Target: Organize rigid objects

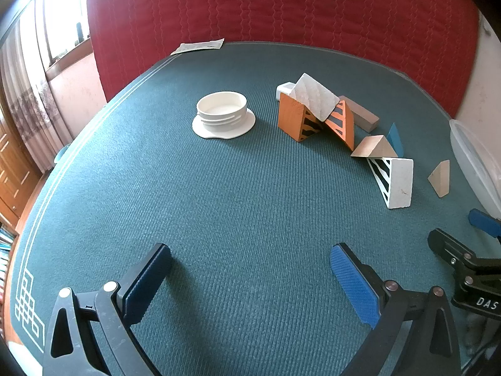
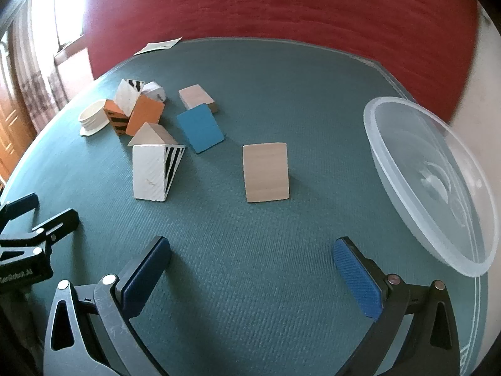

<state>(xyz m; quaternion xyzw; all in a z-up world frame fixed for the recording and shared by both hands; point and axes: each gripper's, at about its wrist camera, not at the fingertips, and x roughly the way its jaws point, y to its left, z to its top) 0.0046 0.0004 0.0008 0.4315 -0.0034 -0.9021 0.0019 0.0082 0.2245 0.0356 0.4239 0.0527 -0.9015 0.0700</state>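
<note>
Several wedge blocks lie on the green table. In the right wrist view a plain wooden wedge (image 2: 266, 172) stands alone ahead of my open, empty right gripper (image 2: 250, 269). Left of it stand a white striped wedge (image 2: 153, 172), a blue wedge (image 2: 200, 128) and orange striped wedges (image 2: 144, 116). A clear plastic bowl (image 2: 432, 181) sits at the right. My left gripper (image 1: 250, 279) is open and empty over bare table; the orange wedges (image 1: 297, 119), white striped wedge (image 1: 394, 181) and wooden wedge (image 1: 440, 178) lie ahead to its right.
A white round lid-like dish (image 1: 223, 115) sits at the table's middle left. A paper slip (image 1: 198, 46) lies at the far edge. A red padded wall (image 1: 281, 6) backs the table. The right gripper's body (image 1: 469, 263) shows at the left view's right edge.
</note>
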